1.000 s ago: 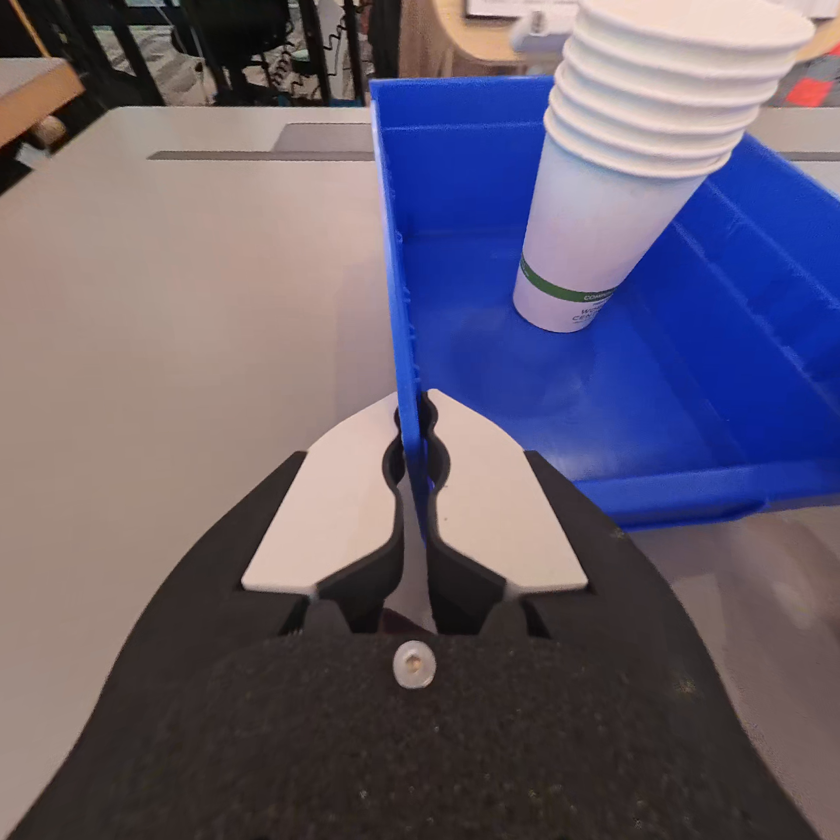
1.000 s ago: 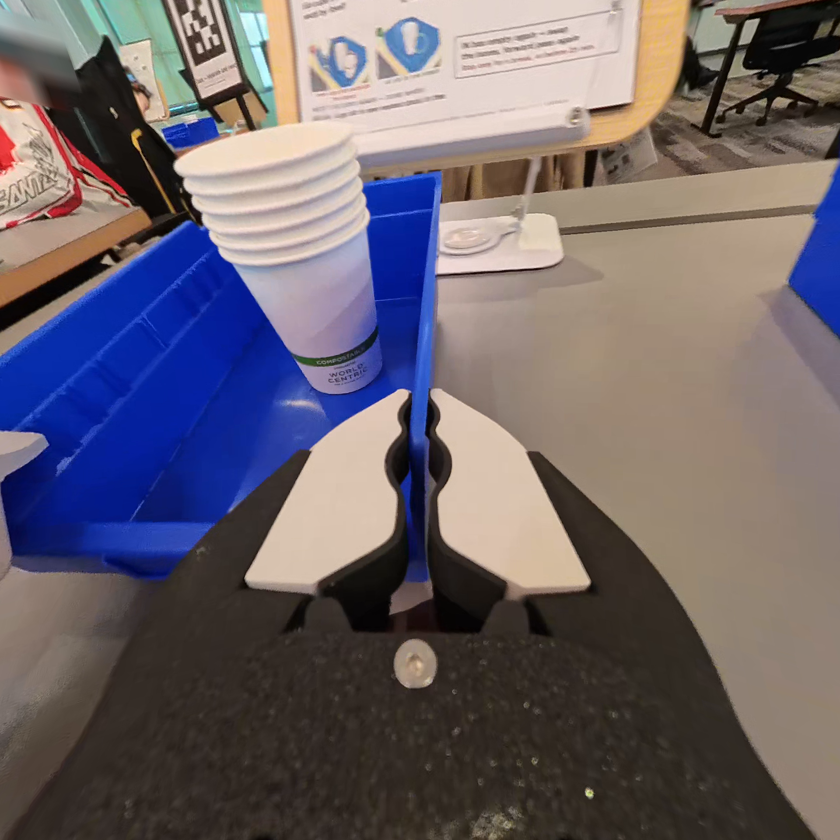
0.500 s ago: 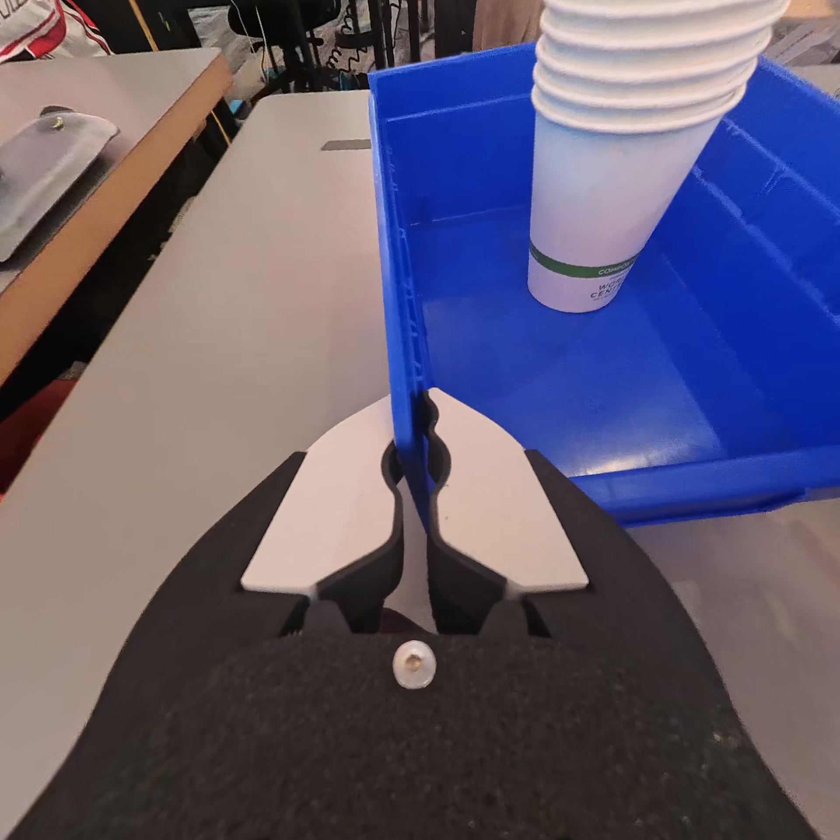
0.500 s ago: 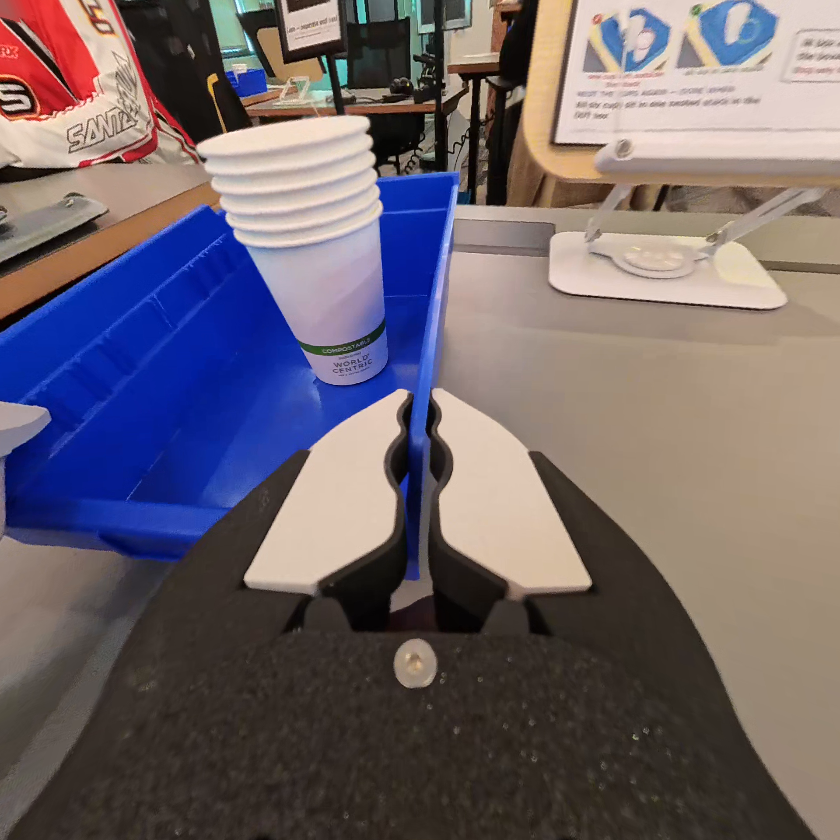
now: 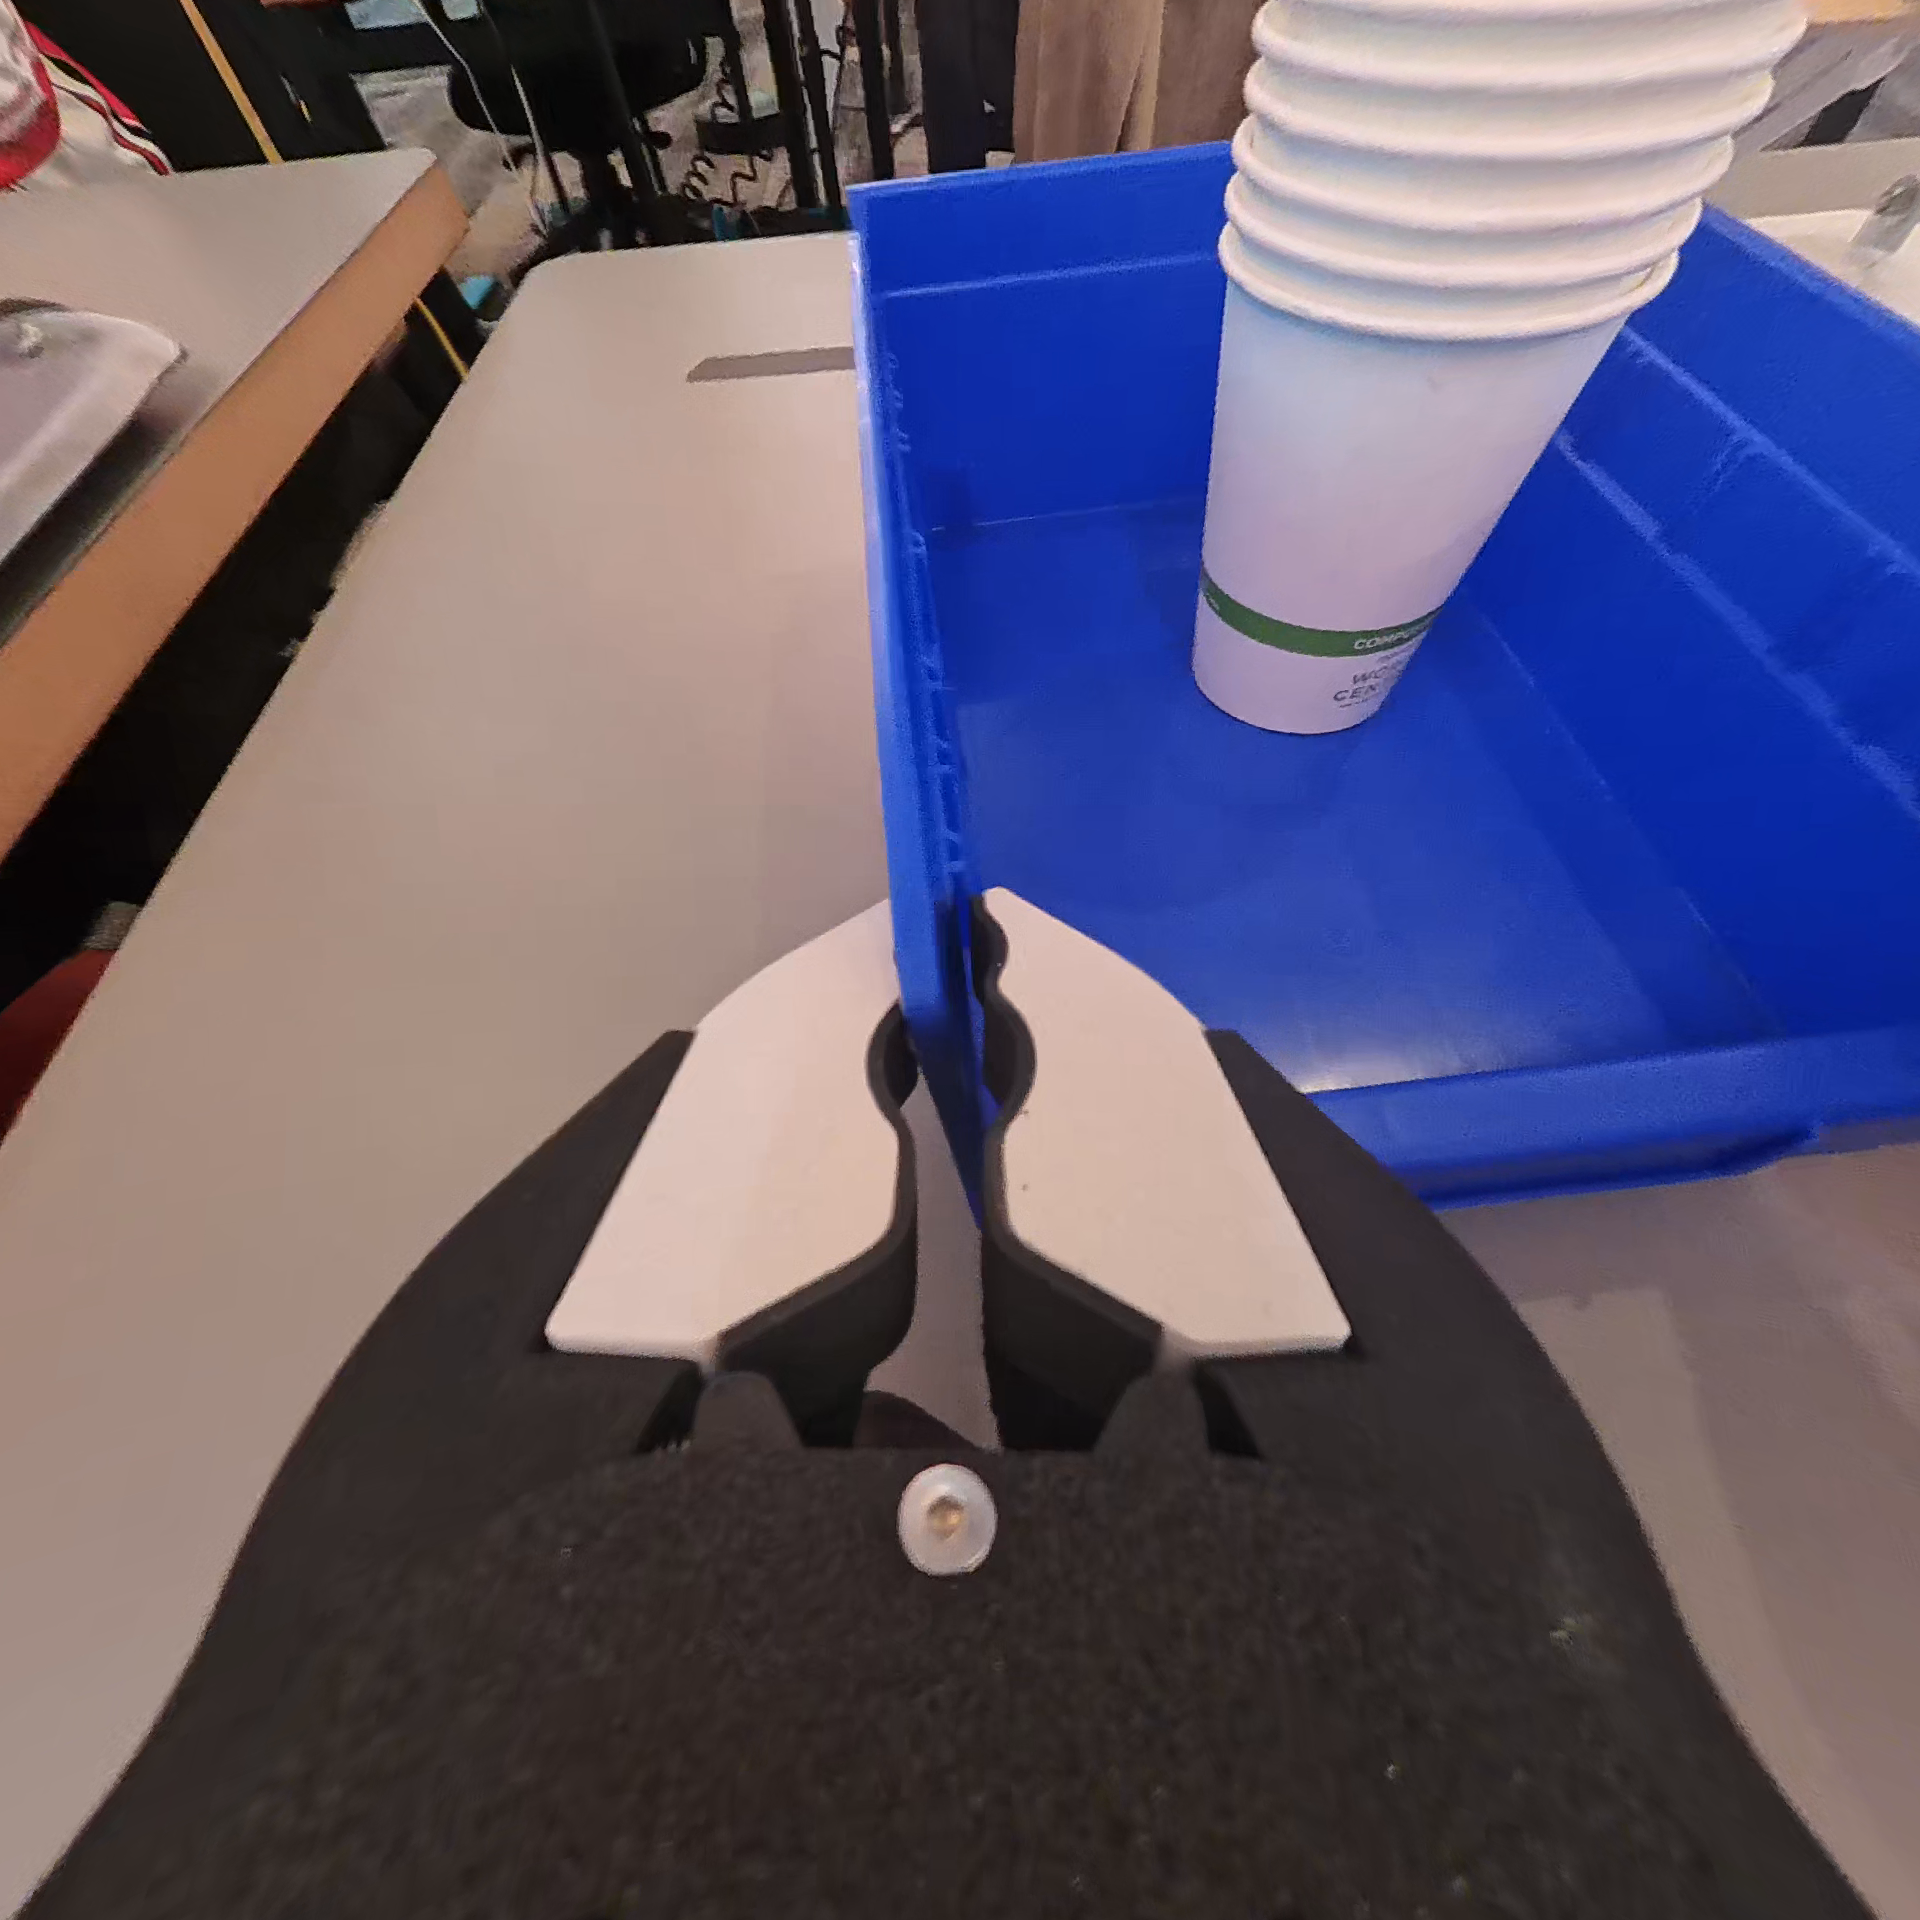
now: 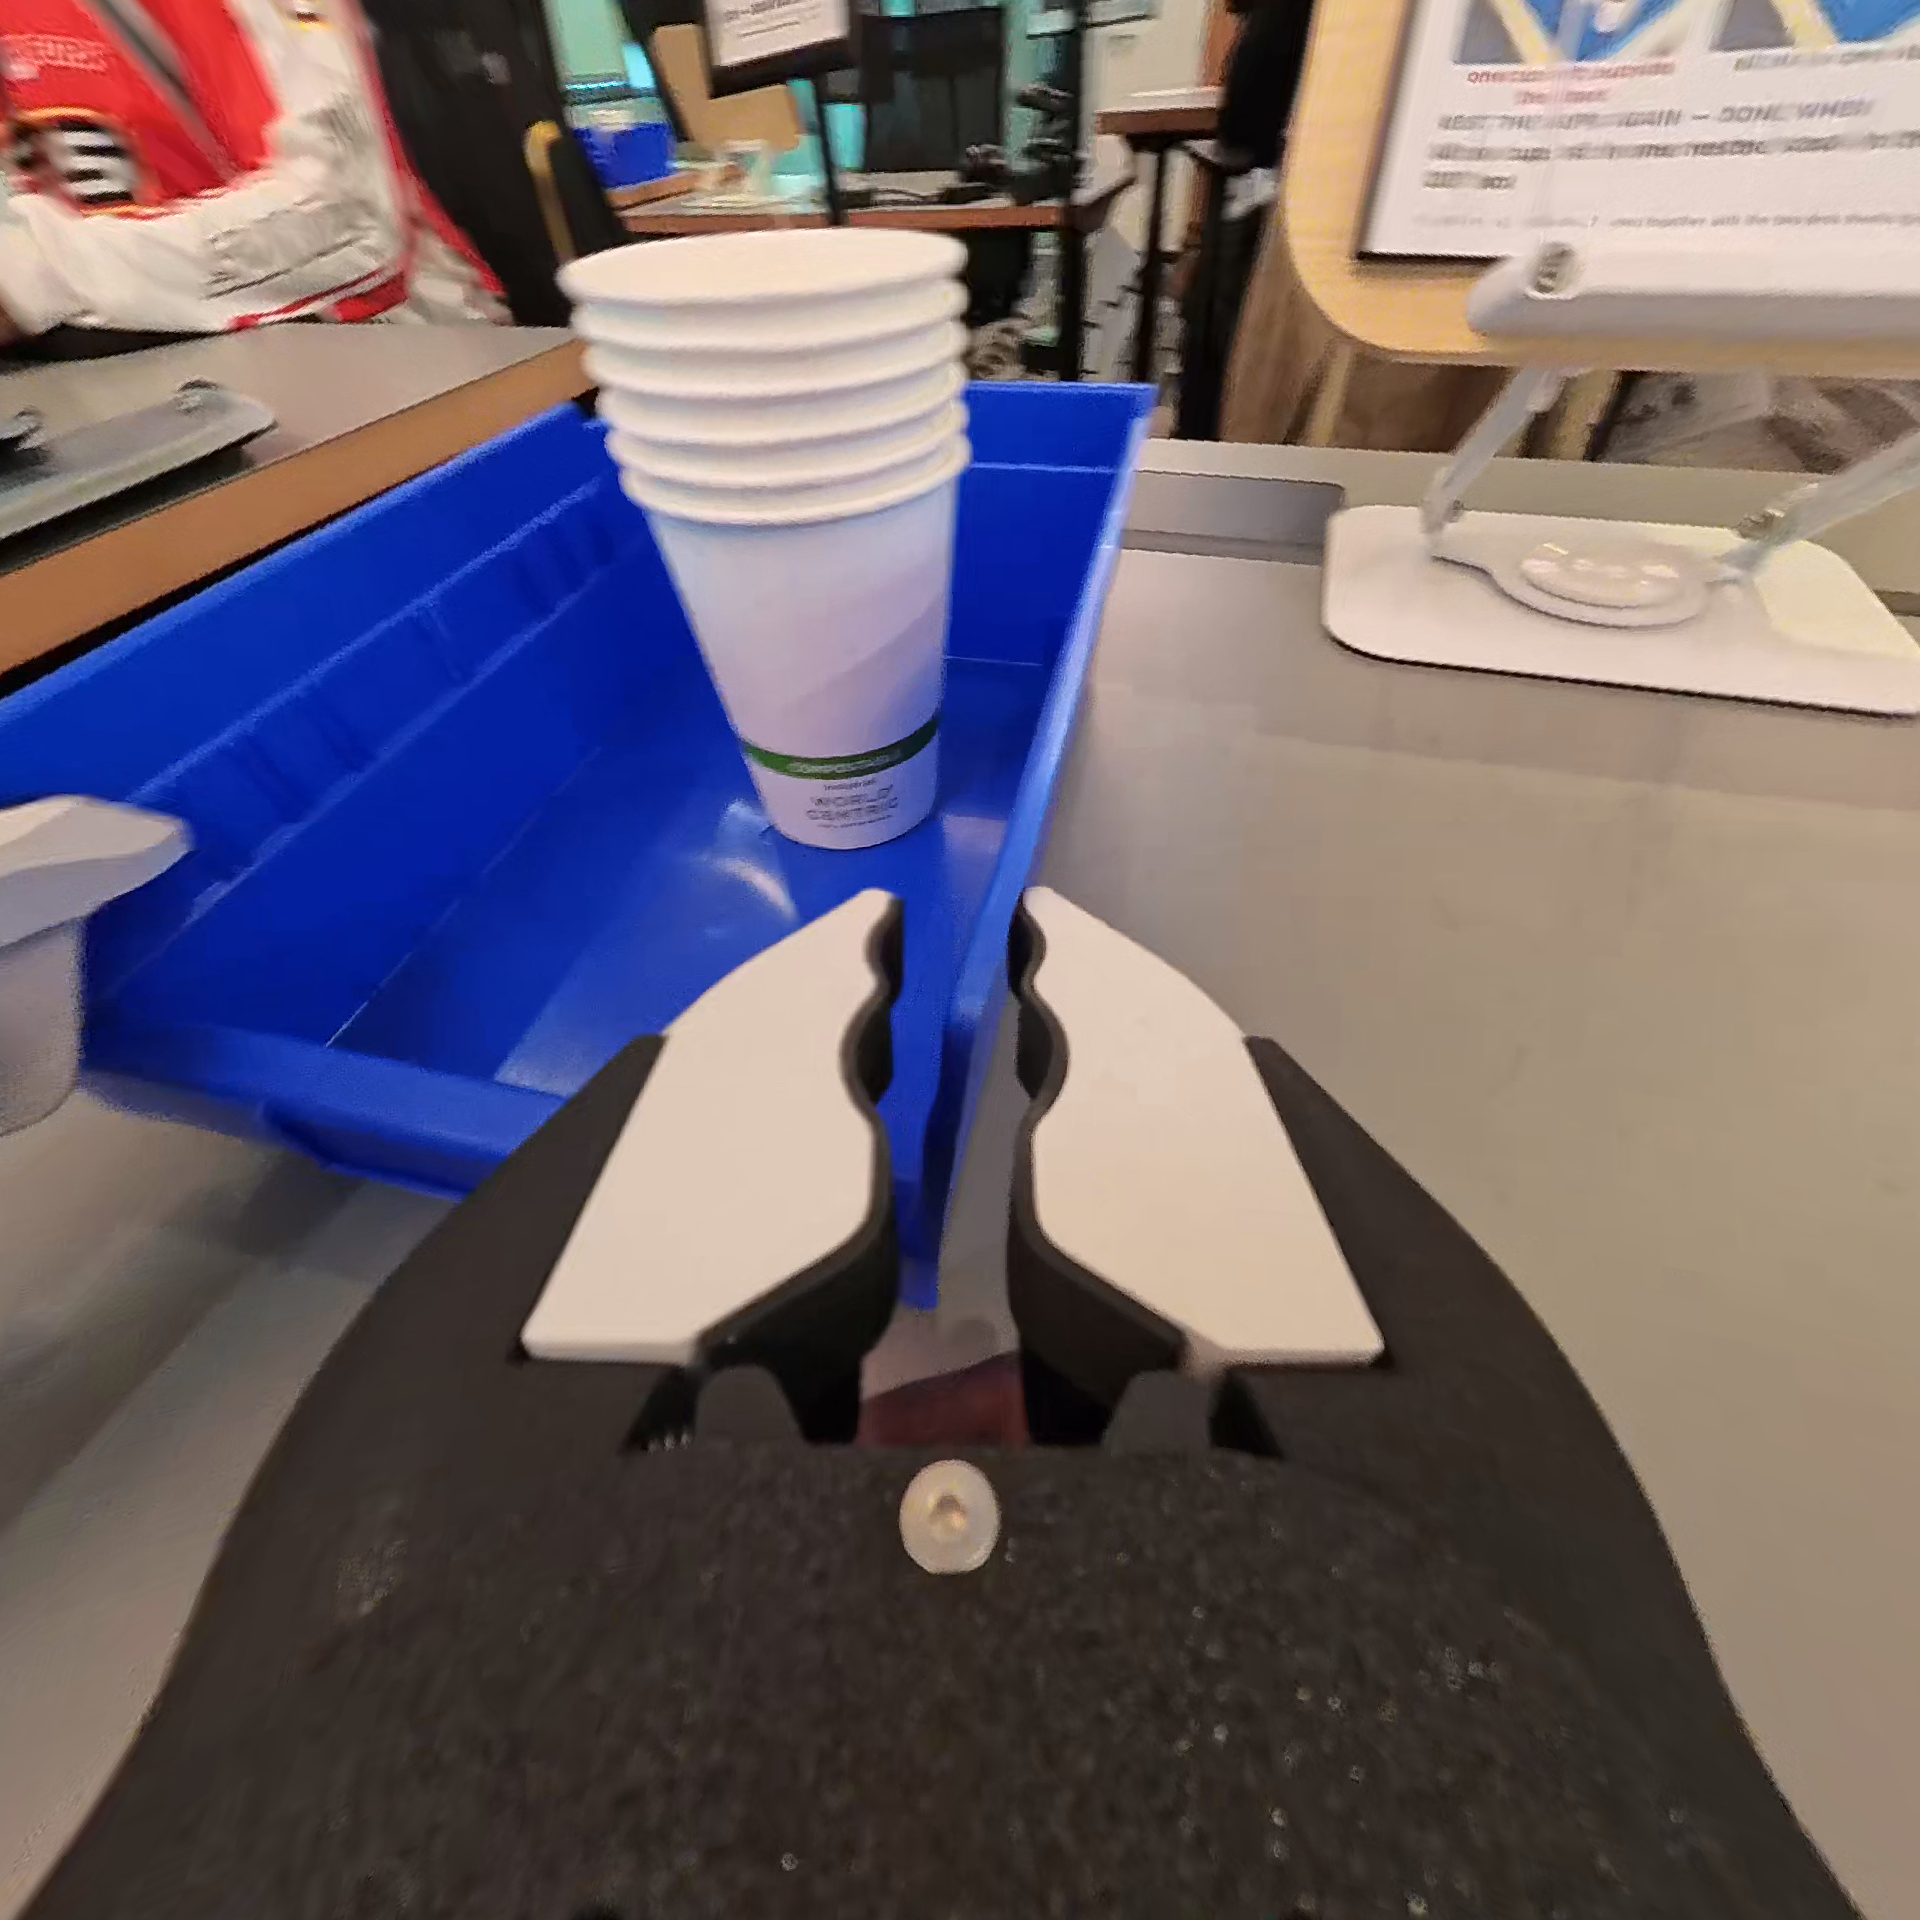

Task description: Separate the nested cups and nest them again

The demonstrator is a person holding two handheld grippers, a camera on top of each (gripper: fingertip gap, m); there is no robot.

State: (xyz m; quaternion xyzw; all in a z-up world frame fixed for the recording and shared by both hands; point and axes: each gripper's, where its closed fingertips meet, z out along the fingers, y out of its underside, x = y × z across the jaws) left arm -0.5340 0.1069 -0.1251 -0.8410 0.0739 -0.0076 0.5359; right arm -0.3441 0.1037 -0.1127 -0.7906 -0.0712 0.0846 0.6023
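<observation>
Right gripper [image 6: 954,925] has just let go: its jaws now stand apart around the right wall of the blue bin [image 6: 1039,727], which they pinched half a second ago. Left gripper [image 5: 940,914] stays clamped on the left wall. Nested cup stack [image 6: 800,540] stands upright inside the bin's far end, untouched; bin positioning looks done, separation likely next.

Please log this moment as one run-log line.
left claw: shut on bin wall | right claw: open, astride bin wall | cup stack: nested, upright in blue bin

Glossy blue plastic bin [image 5: 1351,935] – matt white paper cups [image 5: 1382,436] – on a smooth grey table [image 5: 520,727].
</observation>
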